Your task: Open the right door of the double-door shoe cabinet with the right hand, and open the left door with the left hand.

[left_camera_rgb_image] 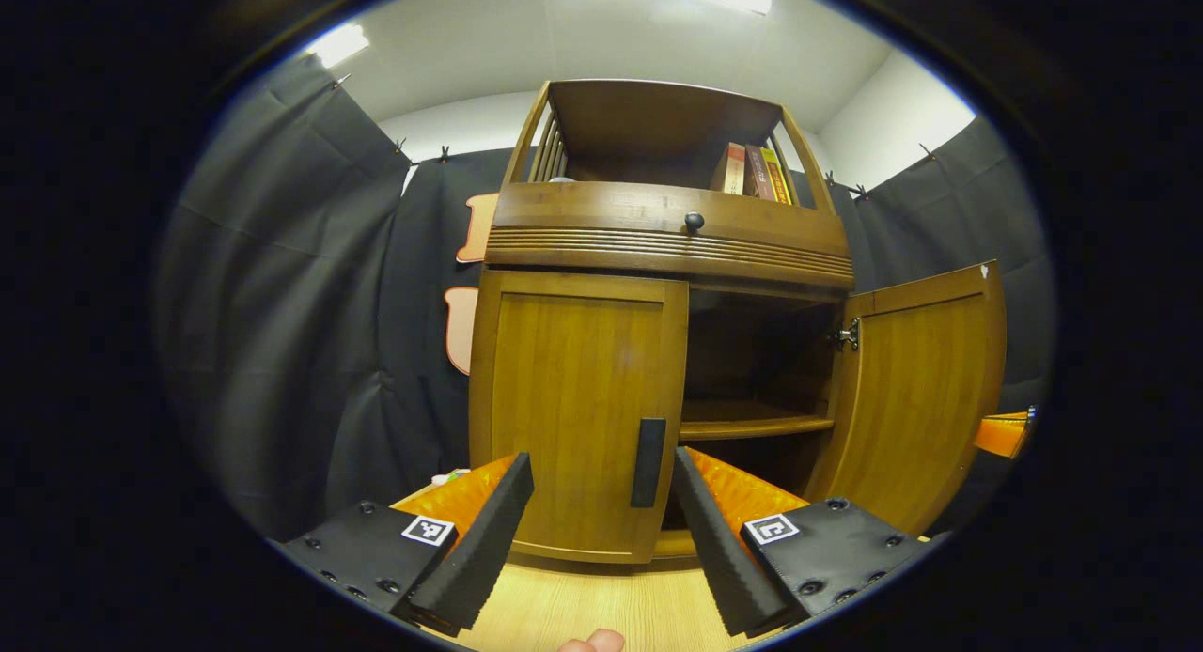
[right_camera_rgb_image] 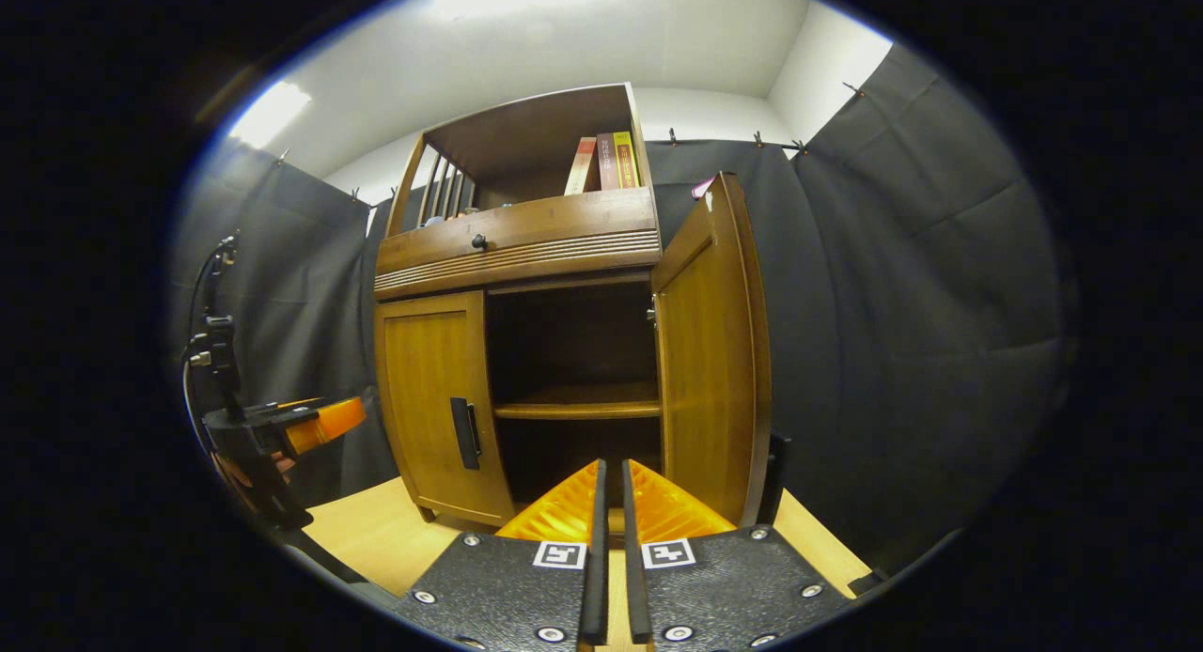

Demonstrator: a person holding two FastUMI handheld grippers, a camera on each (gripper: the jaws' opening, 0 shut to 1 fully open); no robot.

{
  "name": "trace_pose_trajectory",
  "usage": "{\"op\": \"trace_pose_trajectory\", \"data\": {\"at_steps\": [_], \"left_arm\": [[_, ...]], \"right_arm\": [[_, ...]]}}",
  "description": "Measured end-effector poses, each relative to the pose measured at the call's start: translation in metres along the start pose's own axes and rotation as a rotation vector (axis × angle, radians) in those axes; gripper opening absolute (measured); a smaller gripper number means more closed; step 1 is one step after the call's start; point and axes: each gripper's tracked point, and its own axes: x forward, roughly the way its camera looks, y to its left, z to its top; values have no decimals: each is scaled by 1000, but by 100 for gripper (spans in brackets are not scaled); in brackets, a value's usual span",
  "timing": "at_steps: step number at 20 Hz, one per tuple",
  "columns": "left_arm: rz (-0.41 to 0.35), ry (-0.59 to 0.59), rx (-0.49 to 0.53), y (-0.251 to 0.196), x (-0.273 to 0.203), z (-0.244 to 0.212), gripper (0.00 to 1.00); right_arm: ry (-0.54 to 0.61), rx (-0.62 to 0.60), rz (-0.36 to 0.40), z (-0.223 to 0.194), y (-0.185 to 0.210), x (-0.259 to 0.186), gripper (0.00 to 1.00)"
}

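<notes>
My left tool (left_camera_rgb_image: 601, 483) is spread wide, lined up just short of the dark handle (left_camera_rgb_image: 648, 462) on the closed left door (left_camera_rgb_image: 578, 412). My right tool (right_camera_rgb_image: 611, 502) is pinched nearly together, empty, near the open right door (right_camera_rgb_image: 714, 351). The cabinet sits on a pale wood worktop (left_camera_rgb_image: 601, 605), with black cloth walls (right_camera_rgb_image: 921, 304) around it.

Left gripper (left_camera_rgb_image: 601, 502): black screwed plates; 2 square markers; ribbed orange backing.
</notes>
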Motion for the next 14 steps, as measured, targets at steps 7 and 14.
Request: {"op": "trace_pose_trajectory", "data": {"at_steps": [7, 14], "left_arm": [[23, -23, 10, 14, -5, 8, 97], [14, -22, -3, 11, 0, 8, 96]], "right_arm": [[23, -4, -13, -12, 6, 5, 69], [9, 28, -34, -8, 1, 5, 100]]}}
